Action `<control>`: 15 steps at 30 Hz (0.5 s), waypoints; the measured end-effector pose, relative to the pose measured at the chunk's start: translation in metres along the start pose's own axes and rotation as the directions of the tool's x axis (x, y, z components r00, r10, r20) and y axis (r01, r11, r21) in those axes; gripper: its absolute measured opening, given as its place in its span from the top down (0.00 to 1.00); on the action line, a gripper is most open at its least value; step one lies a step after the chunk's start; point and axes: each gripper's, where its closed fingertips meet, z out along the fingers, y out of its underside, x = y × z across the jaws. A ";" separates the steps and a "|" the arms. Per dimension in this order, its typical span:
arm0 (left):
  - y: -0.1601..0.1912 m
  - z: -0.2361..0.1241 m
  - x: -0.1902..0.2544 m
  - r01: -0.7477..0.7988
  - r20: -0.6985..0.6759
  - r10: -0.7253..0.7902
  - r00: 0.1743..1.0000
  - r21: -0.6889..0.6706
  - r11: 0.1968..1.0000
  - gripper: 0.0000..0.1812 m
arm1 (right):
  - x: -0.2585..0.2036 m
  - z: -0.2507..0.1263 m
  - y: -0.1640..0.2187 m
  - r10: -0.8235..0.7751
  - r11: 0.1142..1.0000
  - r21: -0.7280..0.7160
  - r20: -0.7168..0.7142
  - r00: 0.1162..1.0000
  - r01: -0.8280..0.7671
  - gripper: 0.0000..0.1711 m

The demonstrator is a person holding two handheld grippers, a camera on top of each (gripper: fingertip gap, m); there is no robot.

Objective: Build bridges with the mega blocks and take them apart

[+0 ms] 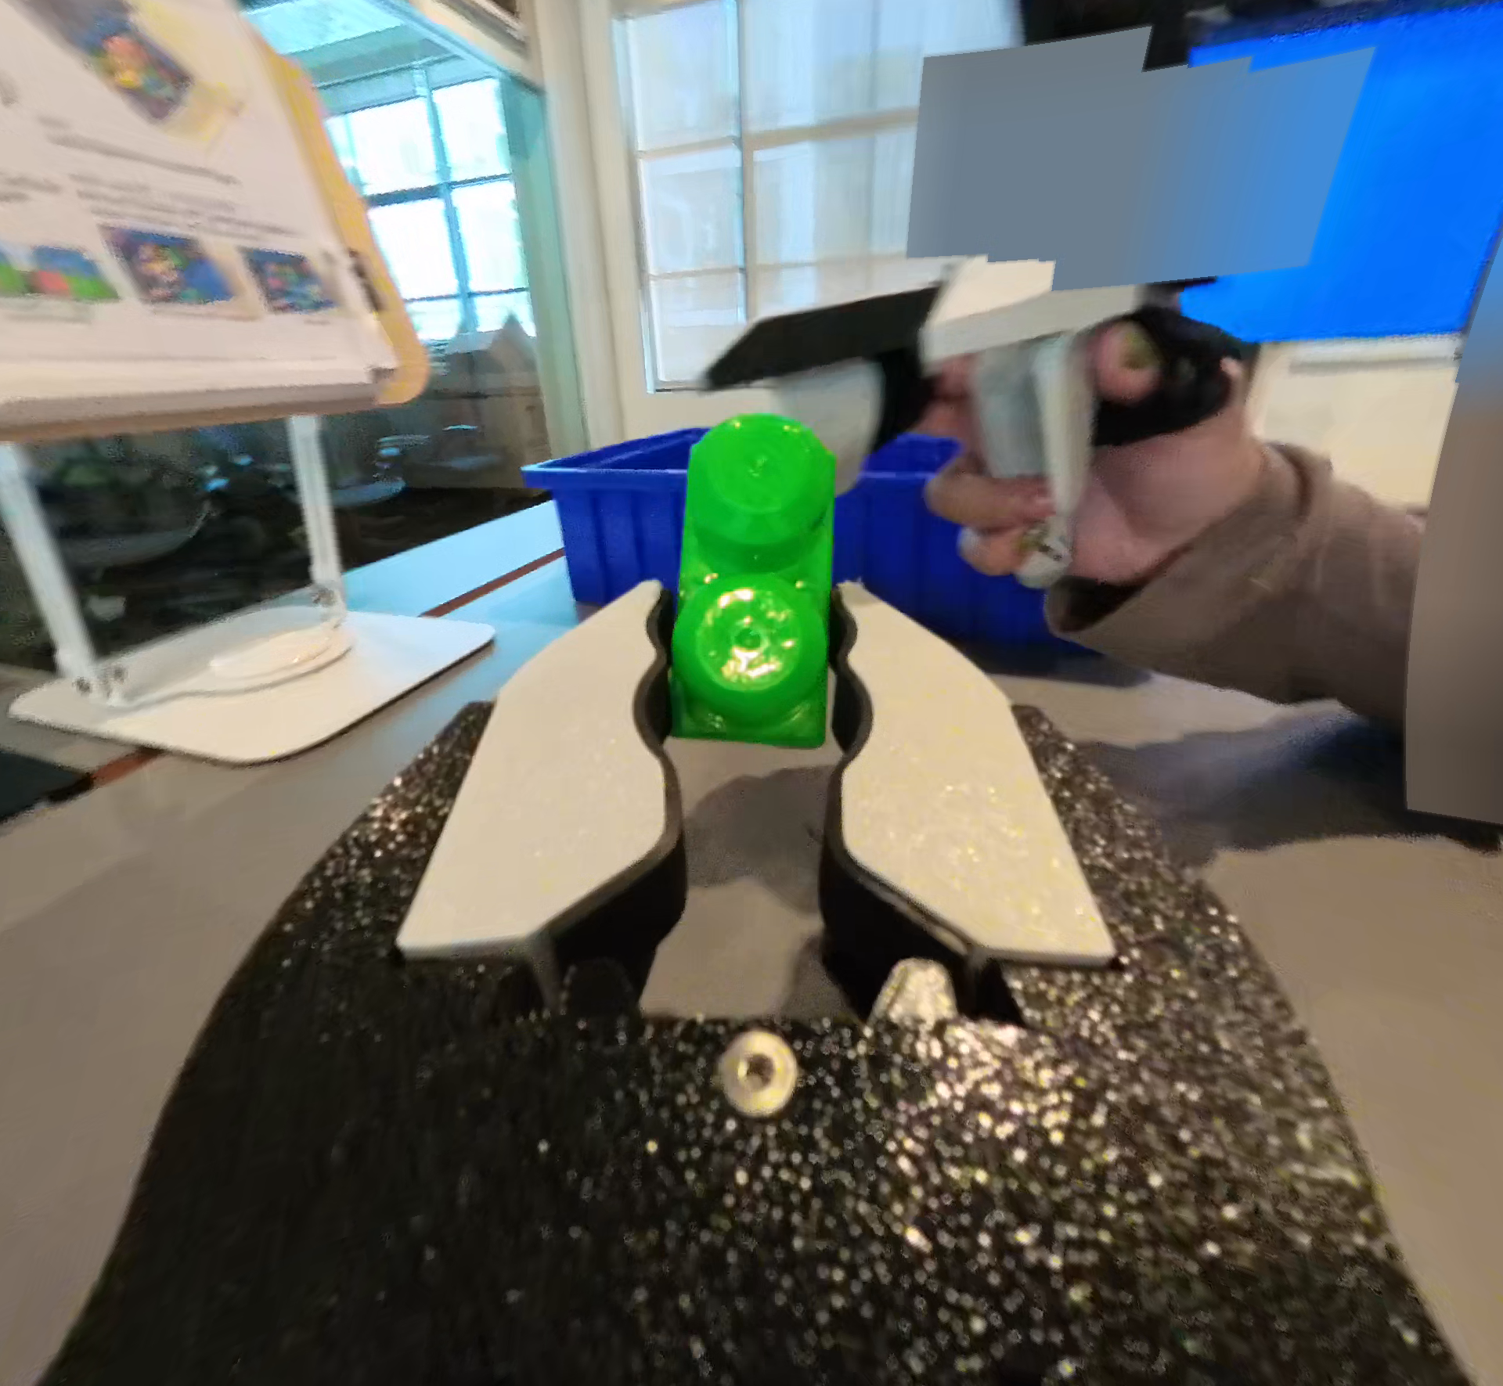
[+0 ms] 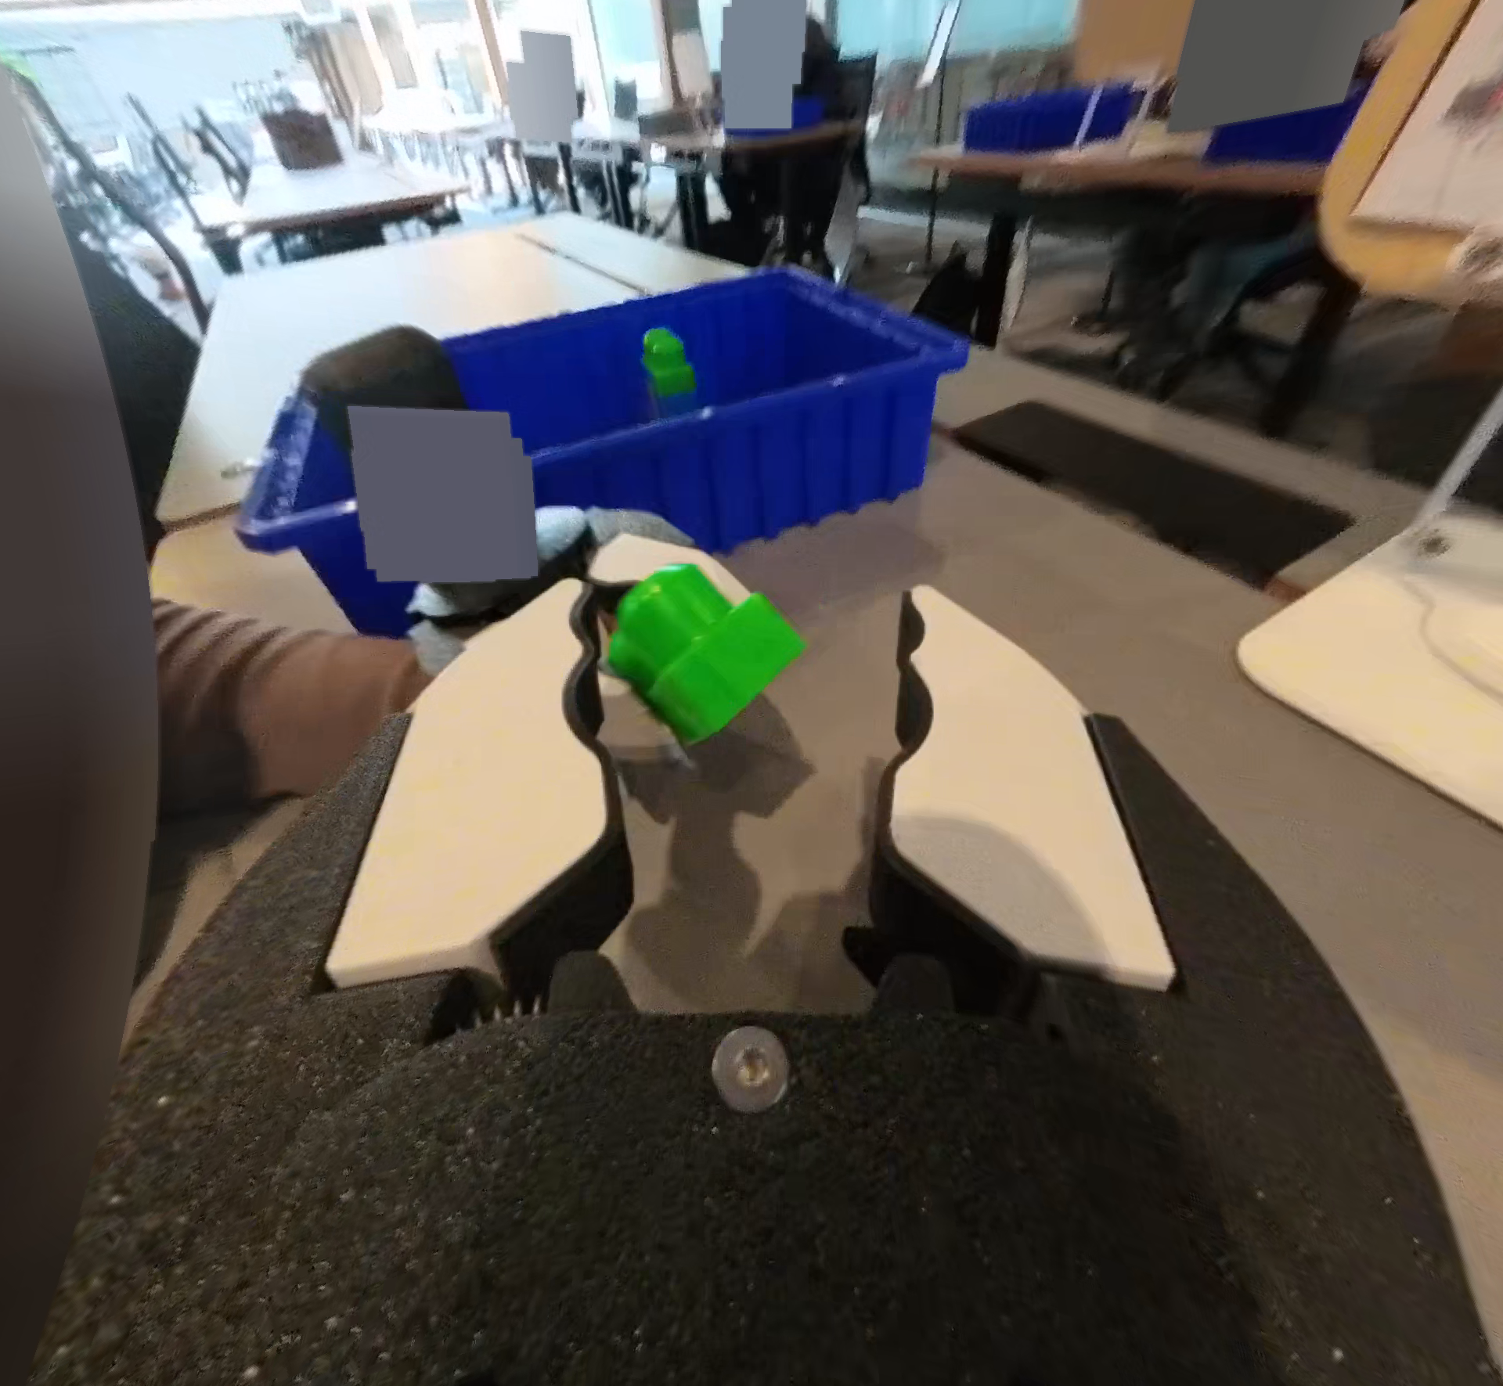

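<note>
My left gripper (image 1: 748,664) is shut on a green two-stud mega block (image 1: 752,574) and holds it above the grey table with the studs facing the camera. In the right wrist view the same green block (image 2: 703,652) hangs tilted between my right gripper's open fingers, close to the left finger (image 2: 504,737), and no pad closes on it. One finger (image 2: 651,554) of the left gripper shows behind it. My right gripper (image 2: 744,615) is open; it also shows blurred in the left wrist view (image 1: 773,387), in a hand above the bin.
A blue divided bin (image 2: 732,469) stands behind on the table with another green block (image 2: 667,363) upright inside; it shows in the left wrist view (image 1: 618,509) too. An instruction sheet on a clear stand with a white base (image 1: 244,688) is to the left. A black mat (image 2: 1139,485) lies beyond. One gripper's finger ends stand about 4 cm off the other's.
</note>
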 end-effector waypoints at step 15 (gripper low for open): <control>0.010 0.010 0.012 -0.369 0.062 0.373 0.926 -0.061 0.927 0.80 | -0.016 0.002 0.026 0.057 0.988 -0.149 0.161 0.985 -0.033 0.72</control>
